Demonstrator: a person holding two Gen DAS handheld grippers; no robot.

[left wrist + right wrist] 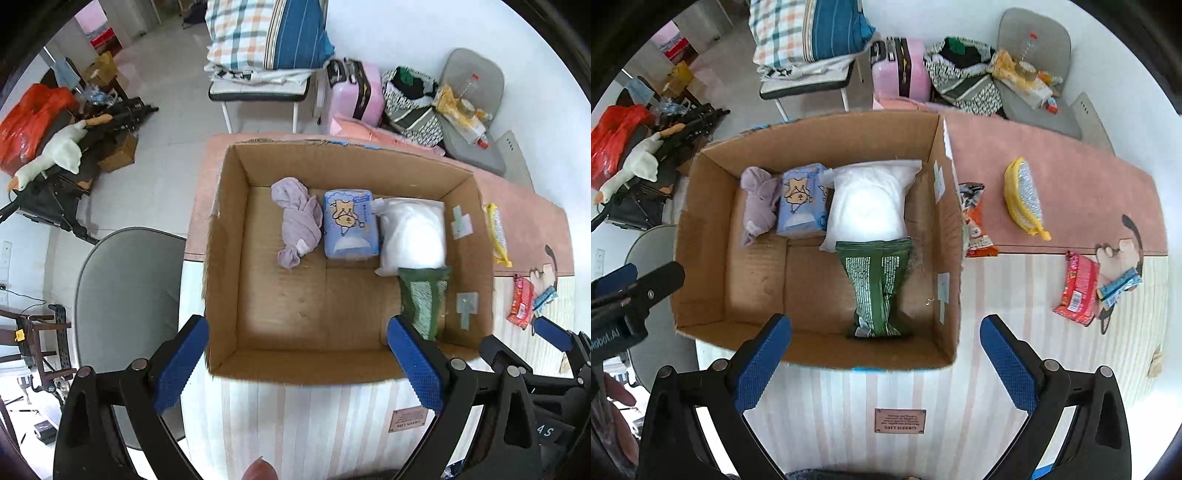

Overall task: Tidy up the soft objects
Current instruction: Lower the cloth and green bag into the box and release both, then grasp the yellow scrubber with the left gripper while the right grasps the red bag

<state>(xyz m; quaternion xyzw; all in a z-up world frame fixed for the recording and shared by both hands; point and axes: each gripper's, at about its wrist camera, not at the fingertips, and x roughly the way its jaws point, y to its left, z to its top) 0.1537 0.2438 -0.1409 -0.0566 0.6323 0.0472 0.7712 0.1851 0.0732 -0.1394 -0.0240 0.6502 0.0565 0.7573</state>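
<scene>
An open cardboard box [225, 258] [701, 236] stands on the table. Along its far wall lie a lilac cloth bundle [297, 225] [759, 201], a blue tissue pack [349, 229] [801, 201] and a white pillow pack [412, 236] [868, 203]. A green packet [424, 302] [877, 288] lies in front of the white one. My left gripper [295, 363] hovers open above the box's near wall, holding nothing. My right gripper [884, 363] also hangs open and empty over the near rim. Both look down from well above.
On the tablecloth right of the box lie a yellow-edged scouring pad [1025, 201], an orange snack bag [977, 229], a red packet [1078, 290] and a small blue wrapper [1119, 288]. A grey chair [125, 295] stands left of the table. Clutter crowds the floor beyond.
</scene>
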